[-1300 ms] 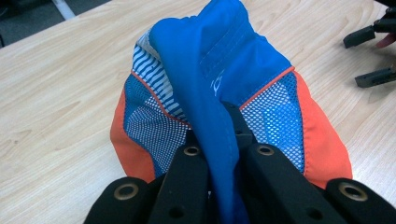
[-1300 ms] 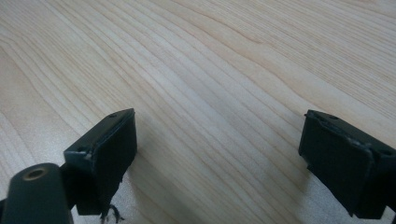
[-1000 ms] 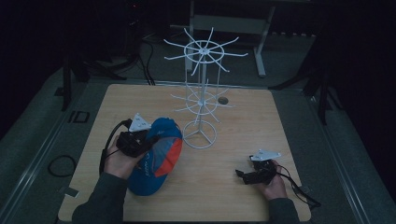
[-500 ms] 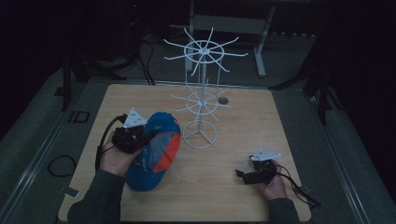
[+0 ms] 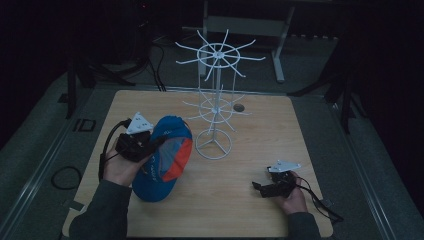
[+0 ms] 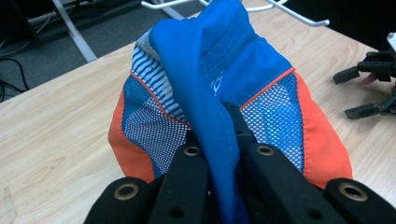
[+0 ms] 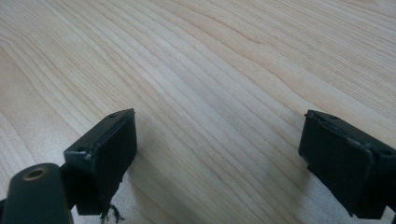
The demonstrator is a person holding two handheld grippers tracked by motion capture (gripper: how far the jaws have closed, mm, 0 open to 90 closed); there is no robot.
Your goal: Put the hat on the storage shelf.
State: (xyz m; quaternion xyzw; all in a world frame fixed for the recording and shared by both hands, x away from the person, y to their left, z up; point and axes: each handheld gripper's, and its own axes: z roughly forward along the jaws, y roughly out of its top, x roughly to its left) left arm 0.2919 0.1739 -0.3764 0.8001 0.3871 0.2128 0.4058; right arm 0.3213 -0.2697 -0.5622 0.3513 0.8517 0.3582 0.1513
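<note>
In the high view, the left gripper (image 5: 148, 146) is pinching a fold of the blue and orange cap (image 5: 167, 157), which is hanging from the jaws with its lower end near or on the wooden table (image 5: 260, 130). Just beyond the cap, up and to the right of that gripper, the white wire rack (image 5: 215, 100) is standing on its ring base, its spokes spreading at two levels. The right gripper (image 5: 262, 187) is resting low over the table, well apart from the cap, jaws spread and holding nothing. A small dark round object (image 5: 239, 107) is lying behind the rack.

In the left gripper view, the two black jaws are pressing together on a ridge of blue fabric, with the cap (image 6: 224, 93) bulging away in front of them; rack spokes (image 6: 299, 16) are showing just past its top, and the right gripper (image 6: 369, 88) is sitting off to the side.

In the right gripper view, both pads (image 7: 109, 149) are standing wide apart over bare wood grain (image 7: 224, 70).

The grip is looking thin: only a pinch of cloth is being held, so the cap could be slipping out if it is swung toward a spoke. The loose body could also be snagging on a lower spoke and tipping the light rack.

The tabletop is pale, smooth wood; the room around it is dim, with grey flooring, cables and a desk frame behind.
</note>
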